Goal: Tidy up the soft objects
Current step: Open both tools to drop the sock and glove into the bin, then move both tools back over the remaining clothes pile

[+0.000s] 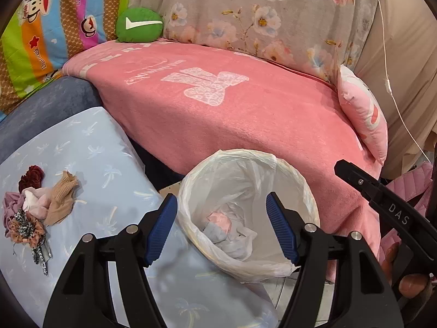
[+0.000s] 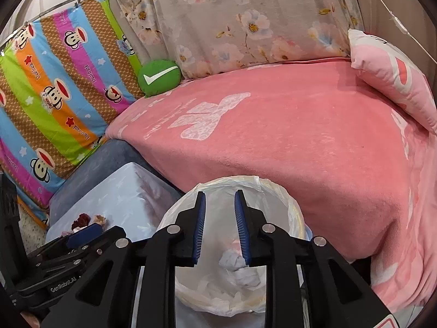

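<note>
A round bin [image 1: 188, 188] lined with a white plastic bag stands between the pink bed and a light blue surface. Crumpled pink and grey cloth pieces [image 1: 218, 227] lie at its bottom. My left gripper [image 1: 221, 228] hangs over the bin, open and holding nothing. The right gripper [image 2: 221, 227] is also above the bin [image 2: 273, 188], open by a narrower gap, with nothing between its pads. A pile of scrunchies and small socks [image 1: 30, 207] rests on the light blue surface [image 1: 95, 142], left of the left gripper. The same pile [image 2: 87, 220] shows partly in the right wrist view.
A pink blanket [image 1: 232, 109] covers the bed behind the bin. On it are a green round cushion [image 1: 139, 24] and a pink pillow [image 1: 363, 117]. A floral cloth [image 1: 245, 8] and a striped monkey-print quilt [image 2: 54, 87] hang behind. A thin white cord [image 1: 387, 82] dangles at right.
</note>
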